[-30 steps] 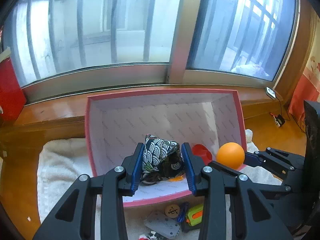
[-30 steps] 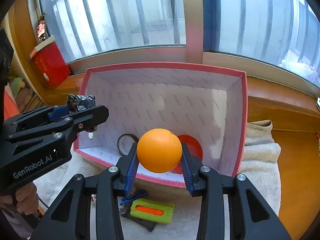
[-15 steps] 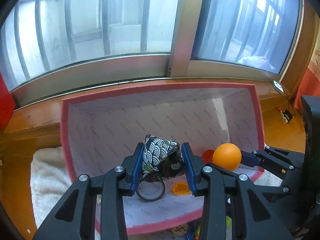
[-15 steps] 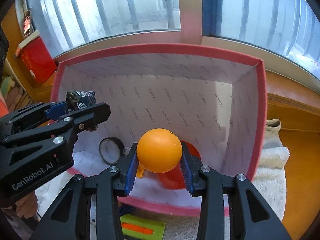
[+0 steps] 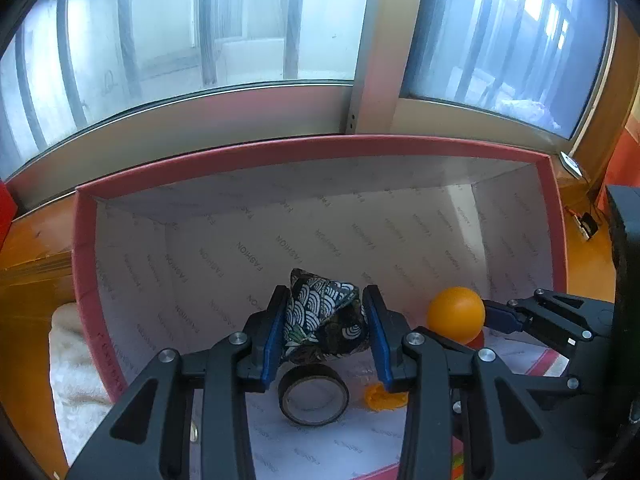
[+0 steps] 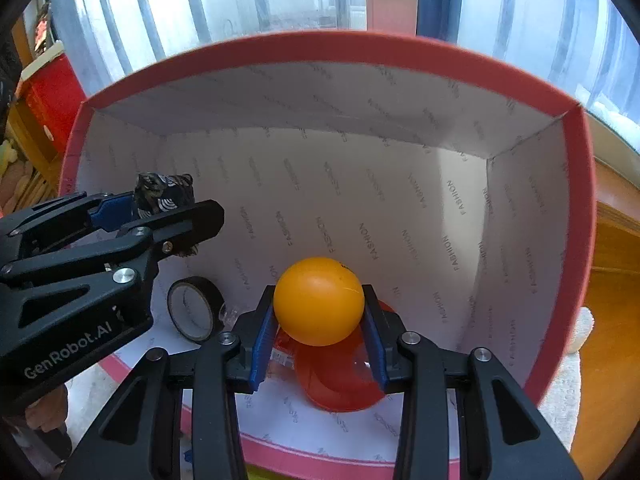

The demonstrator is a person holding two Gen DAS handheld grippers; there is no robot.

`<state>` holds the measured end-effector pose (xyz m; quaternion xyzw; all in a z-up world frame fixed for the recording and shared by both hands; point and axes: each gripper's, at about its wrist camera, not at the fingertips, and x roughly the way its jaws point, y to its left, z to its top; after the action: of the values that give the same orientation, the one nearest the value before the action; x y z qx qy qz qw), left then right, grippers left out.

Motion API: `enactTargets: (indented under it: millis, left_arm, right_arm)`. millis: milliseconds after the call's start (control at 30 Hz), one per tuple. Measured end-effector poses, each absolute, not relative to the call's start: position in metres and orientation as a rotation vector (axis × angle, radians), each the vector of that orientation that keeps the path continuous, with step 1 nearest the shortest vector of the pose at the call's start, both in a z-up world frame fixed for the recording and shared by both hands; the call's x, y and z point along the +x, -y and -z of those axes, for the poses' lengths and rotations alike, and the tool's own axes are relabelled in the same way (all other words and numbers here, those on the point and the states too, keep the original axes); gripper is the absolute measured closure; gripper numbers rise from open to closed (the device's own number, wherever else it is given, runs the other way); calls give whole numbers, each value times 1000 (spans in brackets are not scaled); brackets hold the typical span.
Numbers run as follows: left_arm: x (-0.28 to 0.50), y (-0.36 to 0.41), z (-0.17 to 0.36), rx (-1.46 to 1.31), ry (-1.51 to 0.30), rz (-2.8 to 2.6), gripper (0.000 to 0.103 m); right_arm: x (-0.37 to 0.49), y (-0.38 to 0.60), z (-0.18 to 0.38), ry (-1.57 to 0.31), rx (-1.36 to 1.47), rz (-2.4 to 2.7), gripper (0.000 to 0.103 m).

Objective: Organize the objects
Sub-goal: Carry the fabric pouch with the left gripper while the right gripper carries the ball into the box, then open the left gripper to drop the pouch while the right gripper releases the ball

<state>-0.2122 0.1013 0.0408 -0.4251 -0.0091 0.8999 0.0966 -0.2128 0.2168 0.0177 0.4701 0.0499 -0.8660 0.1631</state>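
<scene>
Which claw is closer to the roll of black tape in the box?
Left. The left claw hangs just above the tape roll; the right claw sits farther right.

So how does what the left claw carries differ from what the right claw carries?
The left claw grips a patterned fabric pouch: dark, wave-printed, soft and angular. The right claw grips an orange ball: plain, smooth, round and rigid-looking. The pouch hangs over a tape roll, the ball over a red disc. Both are clamped between blue pads, above the pink-rimmed box.
</scene>
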Motion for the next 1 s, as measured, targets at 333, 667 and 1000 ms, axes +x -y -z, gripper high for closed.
enactTargets:
  millis: [333, 667, 1000]
  left_arm:
    - [-221, -98, -30, -1281, 33, -2667, 66]
    - [-228, -94, -20, -1314, 61, -2658, 66]
    - [-230, -96, -18, -1314, 48, -2658, 66]
  right_arm:
    - [-217, -219, -4, -139, 1355, 2463, 63]
    - [-214, -222, 2, -145, 1351, 2468, 63]
    - [-207, -223, 6, -150, 1338, 2481, 63]
